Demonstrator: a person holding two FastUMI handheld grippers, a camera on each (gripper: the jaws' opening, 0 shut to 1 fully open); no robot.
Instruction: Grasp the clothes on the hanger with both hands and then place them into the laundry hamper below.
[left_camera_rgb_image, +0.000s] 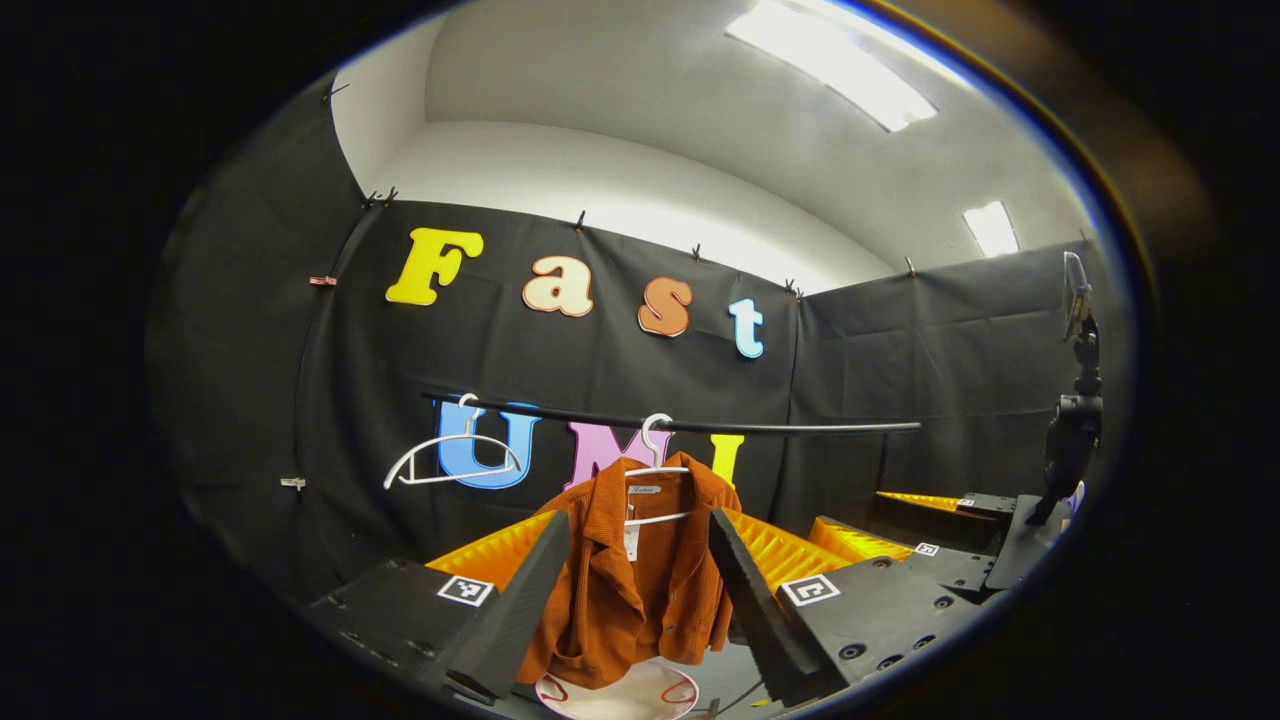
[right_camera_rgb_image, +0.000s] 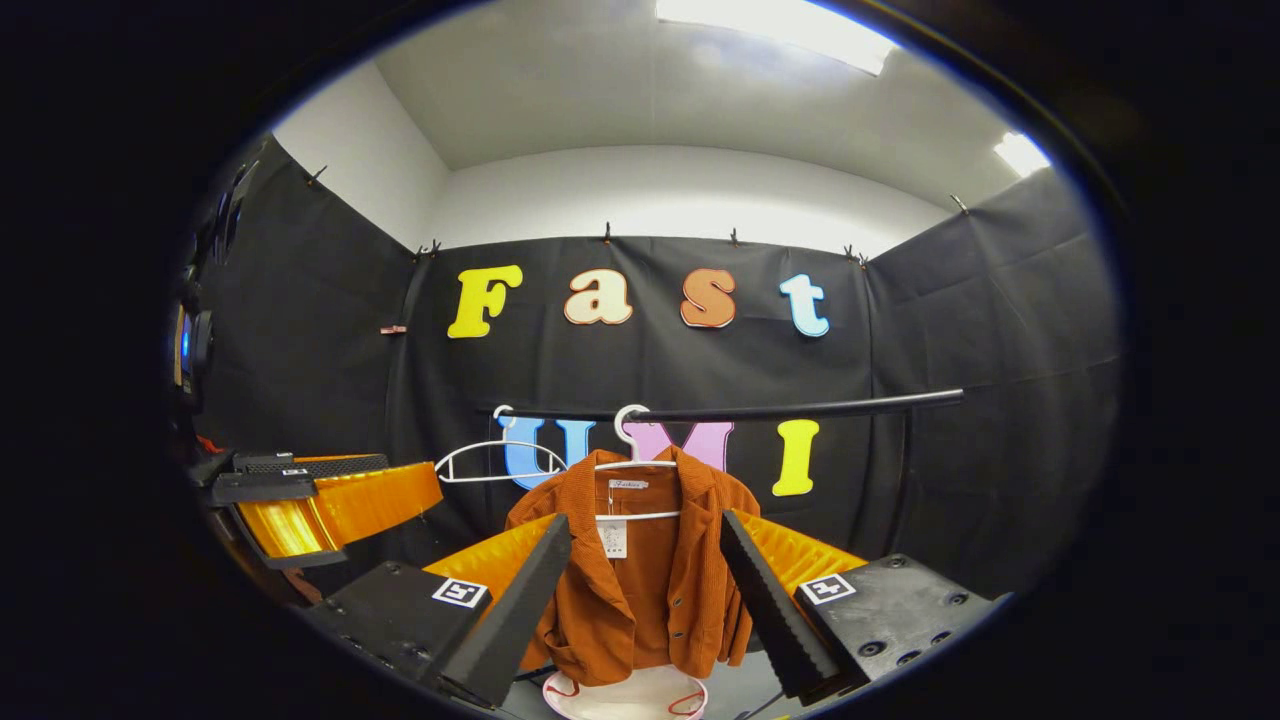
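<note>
A rust-orange corduroy shirt (left_camera_rgb_image: 640, 580) (right_camera_rgb_image: 645, 575) hangs on a white hanger (left_camera_rgb_image: 655, 470) (right_camera_rgb_image: 635, 465) from a black rail (left_camera_rgb_image: 700, 425) (right_camera_rgb_image: 800, 408). Below it stands a white laundry hamper (left_camera_rgb_image: 620, 695) (right_camera_rgb_image: 625, 697) with red trim, only its rim showing. My left gripper (left_camera_rgb_image: 635, 590) is open, its fingers framing the shirt from a distance. My right gripper (right_camera_rgb_image: 640, 590) is open too, with the shirt between its fingers farther off. The right gripper (left_camera_rgb_image: 930, 535) appears at the right of the left gripper view, and the left gripper (right_camera_rgb_image: 320, 505) at the left of the right gripper view.
An empty white hanger (left_camera_rgb_image: 450, 460) (right_camera_rgb_image: 500, 465) hangs on the rail left of the shirt. A black camera stand (left_camera_rgb_image: 1070, 420) rises at the far right of the left gripper view. Black cloth walls close the booth behind and at both sides.
</note>
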